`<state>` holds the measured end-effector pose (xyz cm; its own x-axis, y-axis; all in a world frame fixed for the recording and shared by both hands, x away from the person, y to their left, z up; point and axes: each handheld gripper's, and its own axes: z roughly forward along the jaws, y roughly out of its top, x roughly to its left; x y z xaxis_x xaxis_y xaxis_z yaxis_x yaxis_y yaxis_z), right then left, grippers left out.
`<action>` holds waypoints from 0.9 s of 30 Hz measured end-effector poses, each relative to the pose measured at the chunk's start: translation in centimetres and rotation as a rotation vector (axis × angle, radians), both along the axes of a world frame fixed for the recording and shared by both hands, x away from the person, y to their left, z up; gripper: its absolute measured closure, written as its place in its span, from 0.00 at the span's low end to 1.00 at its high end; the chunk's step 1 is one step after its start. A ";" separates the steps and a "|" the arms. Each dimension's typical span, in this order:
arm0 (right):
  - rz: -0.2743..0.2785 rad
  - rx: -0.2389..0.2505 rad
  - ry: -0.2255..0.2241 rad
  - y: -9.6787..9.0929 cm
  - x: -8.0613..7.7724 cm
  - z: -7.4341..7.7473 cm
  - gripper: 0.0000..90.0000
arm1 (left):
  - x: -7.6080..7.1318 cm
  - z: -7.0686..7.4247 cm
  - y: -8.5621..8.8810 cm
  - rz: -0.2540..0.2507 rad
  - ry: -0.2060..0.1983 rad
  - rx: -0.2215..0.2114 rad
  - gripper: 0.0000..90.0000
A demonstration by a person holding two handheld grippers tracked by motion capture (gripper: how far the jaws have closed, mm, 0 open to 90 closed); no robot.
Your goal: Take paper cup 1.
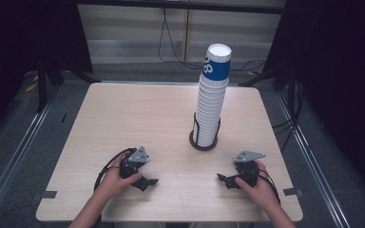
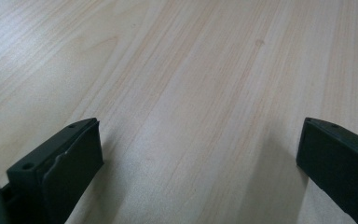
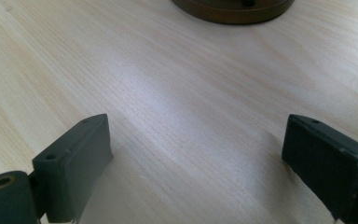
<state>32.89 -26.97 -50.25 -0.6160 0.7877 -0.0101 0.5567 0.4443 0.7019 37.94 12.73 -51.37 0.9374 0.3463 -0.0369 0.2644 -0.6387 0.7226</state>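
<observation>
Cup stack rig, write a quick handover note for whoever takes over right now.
Left gripper: open, empty, low over the table near its front edge.
Right gripper: open, empty, also low at the front.
Cup stack: upright in its dark round holder, mid-table, apart from both grippers. Top cup has a blue band.
Done: nothing visibly moved off the stack.
Left: probably reach in and take cups from the top.

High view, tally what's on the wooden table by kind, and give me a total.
Tall stack of white paper cups, top one blue-banded: 1
Round dark holder with upright wires under the stack: 1
Black two-jaw grippers, left and right, both open: 2
Total: 4
</observation>
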 end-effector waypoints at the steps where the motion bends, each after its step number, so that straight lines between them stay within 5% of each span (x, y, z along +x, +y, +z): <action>1: 0.000 0.000 0.000 0.0 0.0 0.0 0.08 | 0.0 0.0 0.0 0.001 -0.001 0.007 0.00; 17: 0.032 0.005 0.005 -0.3 -0.2 0.0 0.09 | 0.0 0.0 0.0 0.007 0.001 0.001 0.00; 23: 0.077 0.040 0.075 -1.2 -0.1 1.6 0.15 | -0.2 0.1 0.0 0.017 0.026 -0.007 0.00; 25: 0.100 0.049 0.075 -1.3 -0.1 2.5 0.15 | -0.1 0.7 0.0 0.013 0.036 0.022 0.06; 27: 0.110 0.063 0.064 -1.3 0.1 3.3 0.15 | 0.0 1.1 -0.1 0.037 0.039 0.013 0.24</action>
<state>32.95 -28.29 -46.92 -0.6966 0.7130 0.0795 0.5515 0.4614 0.6949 37.91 12.62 -50.28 0.9218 0.3817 -0.0686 0.3162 -0.6375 0.7026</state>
